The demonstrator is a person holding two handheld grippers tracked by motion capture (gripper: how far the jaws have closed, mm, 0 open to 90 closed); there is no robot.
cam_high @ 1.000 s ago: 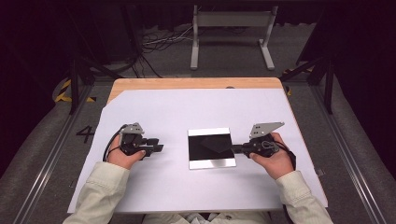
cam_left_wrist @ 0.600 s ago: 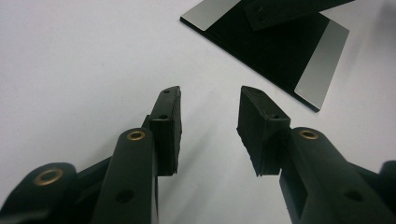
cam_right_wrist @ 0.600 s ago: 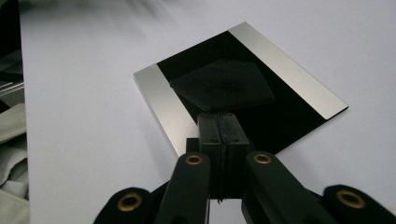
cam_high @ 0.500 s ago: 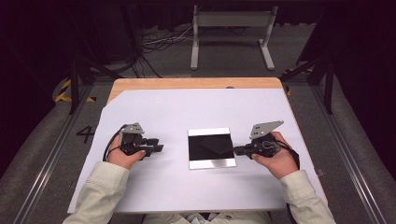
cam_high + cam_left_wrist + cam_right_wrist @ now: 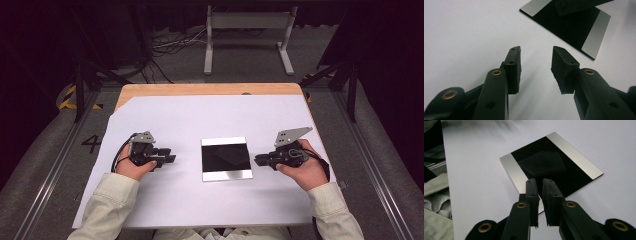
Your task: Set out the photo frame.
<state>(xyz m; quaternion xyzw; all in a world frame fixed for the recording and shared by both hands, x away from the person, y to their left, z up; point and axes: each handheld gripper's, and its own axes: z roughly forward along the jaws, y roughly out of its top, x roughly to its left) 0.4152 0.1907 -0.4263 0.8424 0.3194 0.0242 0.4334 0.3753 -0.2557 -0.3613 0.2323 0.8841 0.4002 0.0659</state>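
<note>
Two grippers flank the black plate [image 5: 226,159] lying flat mid-surface [image 5: 200,115]. Right gripper [image 5: 258,160], at the plate's right edge, has jaws just cracking open a sliver, nothing between them, probably lining up. Left gripper [image 5: 172,158] waits off the plate's left, jaws moderately apart, empty.

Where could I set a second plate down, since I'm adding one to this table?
The white sheet lies bare between the mirrored plate and the wooden far edge. It is also bare beyond the left gripper. It is crowded where the right gripper sits at the plate's right edge.
</note>
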